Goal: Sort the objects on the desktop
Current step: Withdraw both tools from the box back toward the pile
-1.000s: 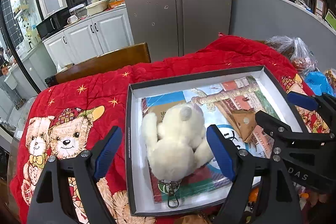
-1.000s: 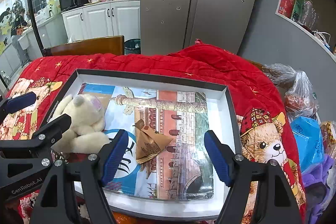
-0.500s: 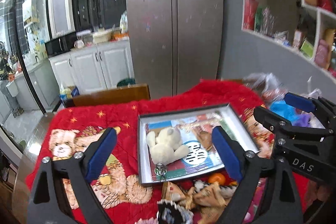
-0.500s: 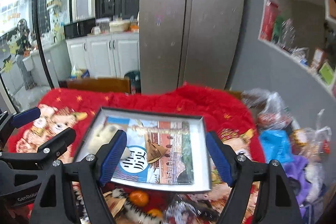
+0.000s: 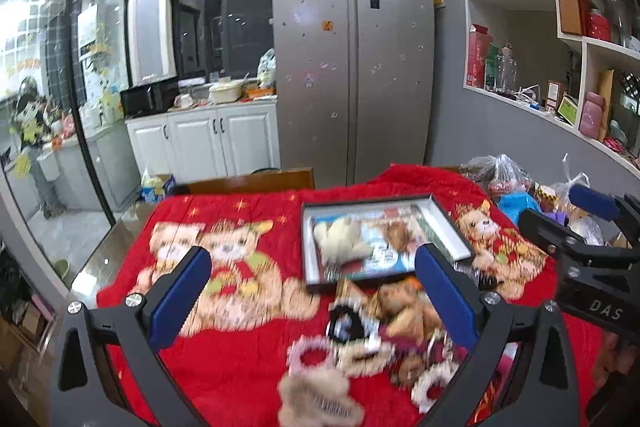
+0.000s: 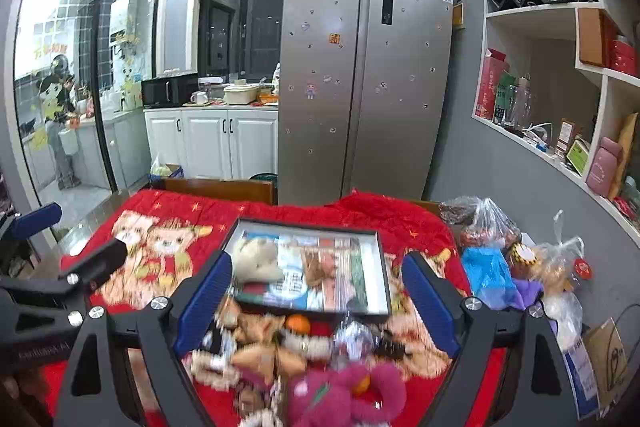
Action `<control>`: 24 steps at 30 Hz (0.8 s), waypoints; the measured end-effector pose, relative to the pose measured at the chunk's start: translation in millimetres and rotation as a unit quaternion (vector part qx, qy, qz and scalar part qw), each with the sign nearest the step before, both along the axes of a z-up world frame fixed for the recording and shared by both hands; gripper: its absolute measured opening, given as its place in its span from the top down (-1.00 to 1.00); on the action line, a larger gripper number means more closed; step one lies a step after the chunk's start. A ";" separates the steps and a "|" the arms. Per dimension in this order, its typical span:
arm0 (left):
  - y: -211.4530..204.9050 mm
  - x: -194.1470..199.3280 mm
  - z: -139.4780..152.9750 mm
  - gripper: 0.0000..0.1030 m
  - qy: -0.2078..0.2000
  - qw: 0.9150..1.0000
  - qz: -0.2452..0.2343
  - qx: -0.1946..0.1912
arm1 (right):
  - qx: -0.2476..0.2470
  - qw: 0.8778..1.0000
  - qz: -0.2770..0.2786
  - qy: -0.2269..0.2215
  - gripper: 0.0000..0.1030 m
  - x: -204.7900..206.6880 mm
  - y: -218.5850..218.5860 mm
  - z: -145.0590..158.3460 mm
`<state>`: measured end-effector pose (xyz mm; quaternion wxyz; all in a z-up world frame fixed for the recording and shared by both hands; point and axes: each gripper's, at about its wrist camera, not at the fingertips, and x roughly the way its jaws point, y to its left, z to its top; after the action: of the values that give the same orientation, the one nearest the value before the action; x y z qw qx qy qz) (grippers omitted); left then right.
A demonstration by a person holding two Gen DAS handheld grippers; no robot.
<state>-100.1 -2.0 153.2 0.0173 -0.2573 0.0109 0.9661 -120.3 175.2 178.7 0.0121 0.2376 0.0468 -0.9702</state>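
Observation:
A black-rimmed tray (image 5: 452, 223) (image 6: 383, 267) lies on the red bear-print blanket (image 5: 240, 219). In it sit a white plush bear (image 5: 340, 235) (image 6: 256, 255) and a brown folded paper piece (image 5: 398, 231). In front of the tray is a blurred pile (image 6: 280, 343) of paper packets, an orange (image 6: 298, 323), fluffy hair ties (image 5: 316, 355), a tan plush (image 5: 316, 399) and a pink plush (image 6: 344, 395). My left gripper (image 5: 312, 253) and right gripper (image 6: 318, 259) hang above the pile. Both sets of jaws are opening wide, with nothing between them.
Plastic bags (image 6: 492, 227) and a blue bag (image 6: 484, 271) crowd the table's right end, with a paper bag (image 6: 604, 359) nearer. A wooden chair back (image 5: 256, 183) stands behind the table, a steel fridge (image 6: 360, 87) beyond it. Wall shelves (image 6: 560, 147) run along the right.
Both grippers have drawn back and risen away from the tray, which now looks smaller and farther. The pile in front of it has come into view. Both jaws stand wider.

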 end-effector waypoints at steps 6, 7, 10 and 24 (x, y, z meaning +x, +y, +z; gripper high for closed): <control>-13.7 56.0 -54.9 -0.99 -0.024 0.999 0.034 0.003 | -0.024 1.000 0.002 0.003 -0.73 49.9 5.0 -48.1; -15.5 66.0 -71.0 -0.99 -0.036 0.999 0.036 0.007 | -0.025 1.000 0.003 0.003 -0.73 56.9 5.8 -59.0; -20.5 78.4 -110.8 -0.99 -0.078 0.996 0.030 0.022 | -0.014 1.000 0.005 -0.008 -0.73 73.8 6.2 -91.3; -2.3 64.0 -161.0 -0.99 -0.126 0.992 0.020 0.010 | -0.034 0.996 0.027 -0.072 -0.73 89.4 14.9 -156.1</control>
<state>-36.1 -4.2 -7.8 0.0018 -0.3767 -0.0061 0.9263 -30.9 190.1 22.6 0.0493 0.3048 0.0196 -0.9509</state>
